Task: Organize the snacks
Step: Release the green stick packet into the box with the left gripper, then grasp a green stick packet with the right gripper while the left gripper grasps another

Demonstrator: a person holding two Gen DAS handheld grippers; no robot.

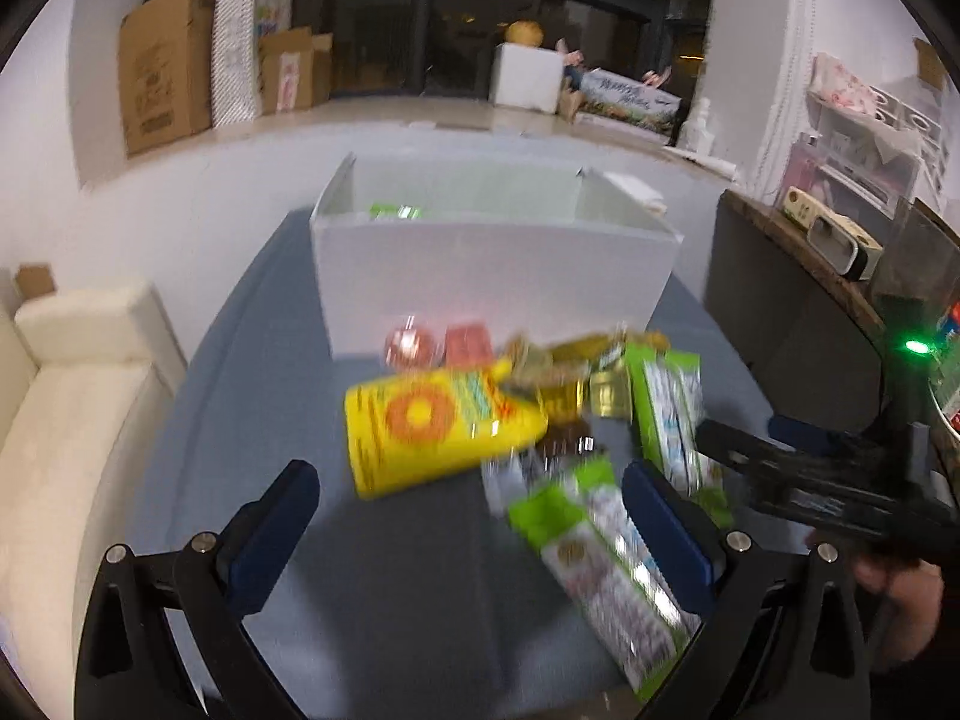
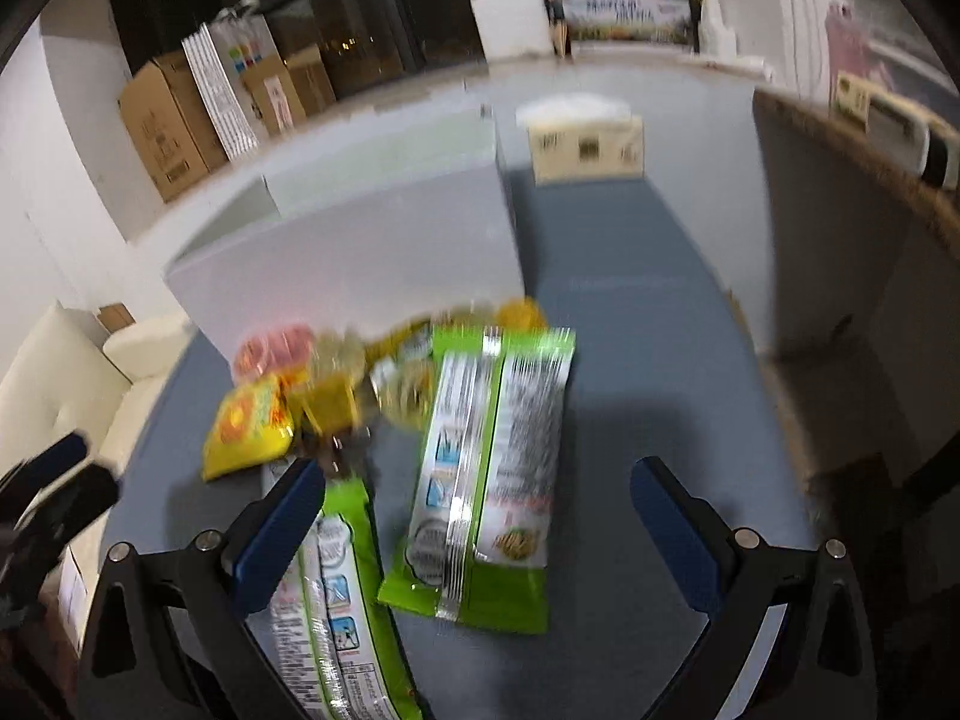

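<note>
While both my left gripper (image 1: 471, 516) and right gripper (image 2: 474, 522) hung spread and empty above the snack pile on the bench (image 2: 630, 330), I judged the right should square over the nearest green packet (image 2: 489, 468), pinch its long edges, then carry it to the white box (image 1: 492, 264).

Home living room: cream sofa (image 1: 72, 408), stacked cardboard boxes (image 1: 162, 66), dark window (image 1: 456, 18).
</note>
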